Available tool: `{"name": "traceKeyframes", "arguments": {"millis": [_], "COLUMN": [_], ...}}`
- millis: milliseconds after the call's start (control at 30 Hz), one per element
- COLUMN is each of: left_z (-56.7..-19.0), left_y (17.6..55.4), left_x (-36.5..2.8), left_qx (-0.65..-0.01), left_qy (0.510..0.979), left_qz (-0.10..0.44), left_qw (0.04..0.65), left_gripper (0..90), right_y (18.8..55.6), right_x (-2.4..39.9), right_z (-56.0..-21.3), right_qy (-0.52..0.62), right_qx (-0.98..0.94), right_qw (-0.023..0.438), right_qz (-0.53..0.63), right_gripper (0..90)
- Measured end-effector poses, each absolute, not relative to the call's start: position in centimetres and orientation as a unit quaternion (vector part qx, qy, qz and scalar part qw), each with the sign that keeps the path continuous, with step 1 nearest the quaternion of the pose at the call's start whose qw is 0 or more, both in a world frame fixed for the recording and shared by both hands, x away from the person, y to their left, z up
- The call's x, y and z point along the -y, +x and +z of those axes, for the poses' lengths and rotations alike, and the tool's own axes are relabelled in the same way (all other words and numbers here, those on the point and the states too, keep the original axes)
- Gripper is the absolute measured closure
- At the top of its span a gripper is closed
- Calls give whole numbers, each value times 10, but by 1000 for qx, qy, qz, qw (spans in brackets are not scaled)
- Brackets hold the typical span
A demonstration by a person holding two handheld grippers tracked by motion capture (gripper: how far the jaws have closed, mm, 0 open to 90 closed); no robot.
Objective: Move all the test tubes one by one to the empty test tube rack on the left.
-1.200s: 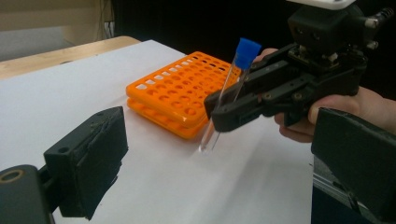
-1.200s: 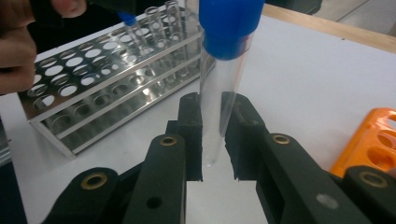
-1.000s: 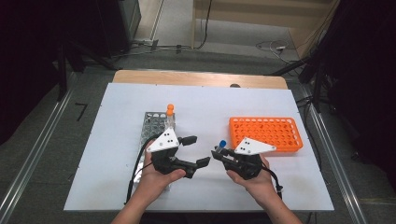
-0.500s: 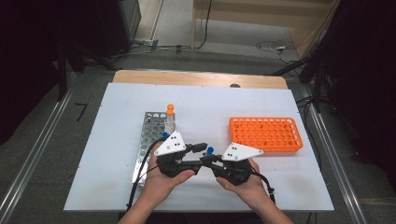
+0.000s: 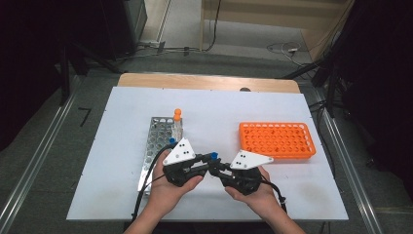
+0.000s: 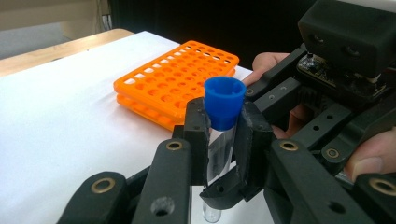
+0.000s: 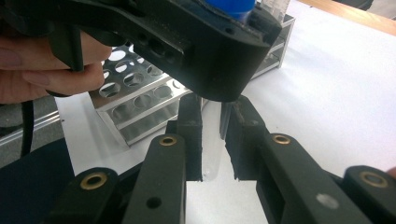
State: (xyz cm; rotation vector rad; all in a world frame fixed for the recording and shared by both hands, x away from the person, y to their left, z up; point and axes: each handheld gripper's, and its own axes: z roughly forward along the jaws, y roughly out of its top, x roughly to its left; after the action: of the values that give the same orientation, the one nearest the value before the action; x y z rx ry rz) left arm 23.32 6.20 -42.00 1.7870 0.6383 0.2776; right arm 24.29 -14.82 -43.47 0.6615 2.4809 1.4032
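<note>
Here, in the high view, the two grippers meet over the white table (image 5: 122,146), near its front edge, the left gripper (image 5: 202,163) and the right gripper (image 5: 216,168) tip to tip. A blue cap marks the tube (image 5: 214,156) between them. The metal rack (image 5: 158,144) lies just to the left with an orange-capped tube standing at its far end; the orange rack (image 5: 277,140) sits apart to the right.

In the left gripper view, the jaws are narrow and clamp the tube (image 6: 223,126) just under its blue cap, upright, clear of the table. The right gripper (image 6: 345,79) crowds in close behind.

In the right gripper view, the jaws stand either side of the tube's clear lower end (image 7: 211,158), nearly closed; whether the pads already bear on the glass I cannot tell.

This looks like a hand-over of the tube from left to right. The next move would call for the right jaws to close firmly on the lower part before the left ones let go, keeping the tube upright.
</note>
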Motion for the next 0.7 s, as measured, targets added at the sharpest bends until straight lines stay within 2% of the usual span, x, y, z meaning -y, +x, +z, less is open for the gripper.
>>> {"name": "traceKeyframes", "arguments": {"millis": [100, 367, 467, 700], "left_z": [-419, -414, -412, -410], "left_y": [233, 233, 233, 237], "left_x": [-64, -81, -89, -108], "left_qx": [-275, -293, -298, -315], "left_qy": [760, 745, 740, 729], "left_qz": [120, 135, 142, 157], "left_qw": [576, 584, 585, 587], "left_gripper": [772, 772, 772, 772], "right_y": [242, 241, 245, 254], "right_x": [148, 155, 165, 187], "right_z": [-435, -430, -430, -428], "right_qy": [221, 206, 214, 230], "right_qx": [-842, -834, -828, -822], "right_qw": [109, 92, 93, 98], "right_qz": [479, 503, 510, 512], "right_gripper": [713, 291, 202, 77]}}
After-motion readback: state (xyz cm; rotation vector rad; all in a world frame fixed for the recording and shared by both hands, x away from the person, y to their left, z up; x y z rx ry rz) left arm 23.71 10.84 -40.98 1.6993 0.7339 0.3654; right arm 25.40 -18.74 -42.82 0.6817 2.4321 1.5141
